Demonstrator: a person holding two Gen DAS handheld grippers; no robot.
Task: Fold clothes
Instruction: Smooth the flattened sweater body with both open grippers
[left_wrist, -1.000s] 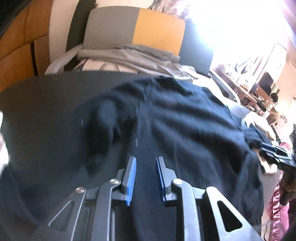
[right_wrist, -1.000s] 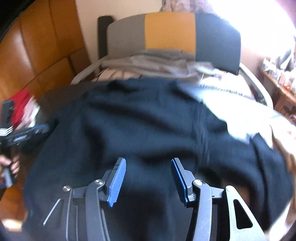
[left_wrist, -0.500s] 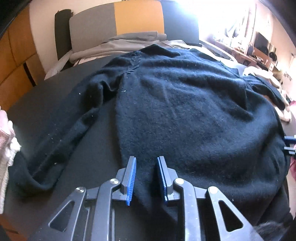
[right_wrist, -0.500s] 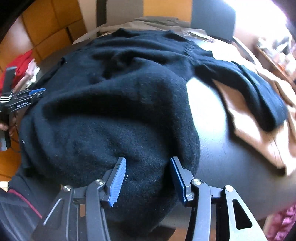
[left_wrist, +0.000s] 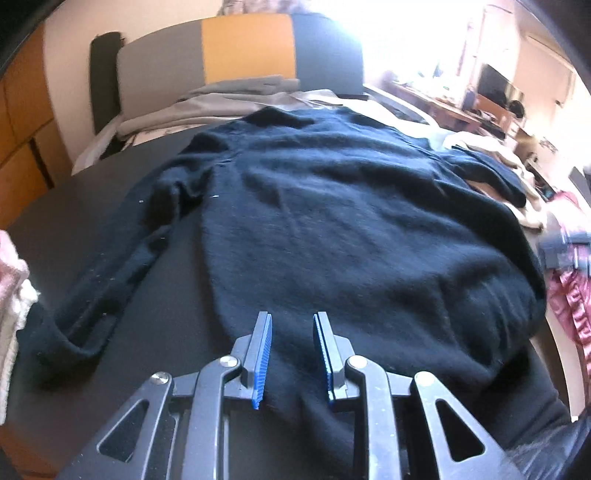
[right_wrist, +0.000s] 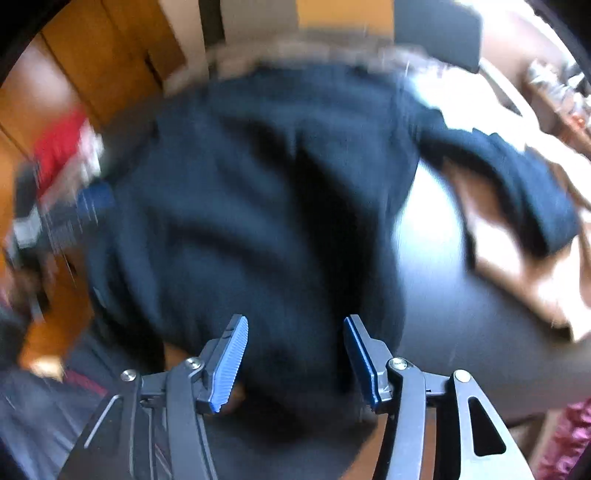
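We see a dark navy, fuzzy knit sweater (left_wrist: 351, 229) spread flat, body broad and rounded, on a round matte black surface (left_wrist: 74, 206). Its nap is soft and flecked with pale lint, most visibly along the one long sleeve (left_wrist: 110, 273) that runs down the near left side and ends in a bunched cuff. The hem hangs over the near edge of the surface.

Our left tool (left_wrist: 291, 350), black metal links with ribbed blue pads (left_wrist: 263, 358), stands over the hem with a narrow gap between the jaws; sweater fabric shows in that gap, but we cannot tell whether the pads actually pinch it. Our right tool (right_wrist: 295, 358) has its jaws set wide apart over the hem, nothing held between them (this view is heavily smeared by motion, so texture is lost there).

The left wrist view alone shows the chair back (left_wrist: 221, 59) in grey, mustard and dark panels, with rumpled grey garments (left_wrist: 229, 99) heaped before it, and a pale knit (left_wrist: 14, 295) at the left edge. The right wrist view alone shows the other sleeve (right_wrist: 517, 177) lying across a tan cloth (right_wrist: 524, 266), a glossy bare patch of surface beside it, and a blurred red thing (right_wrist: 59, 147) at left.
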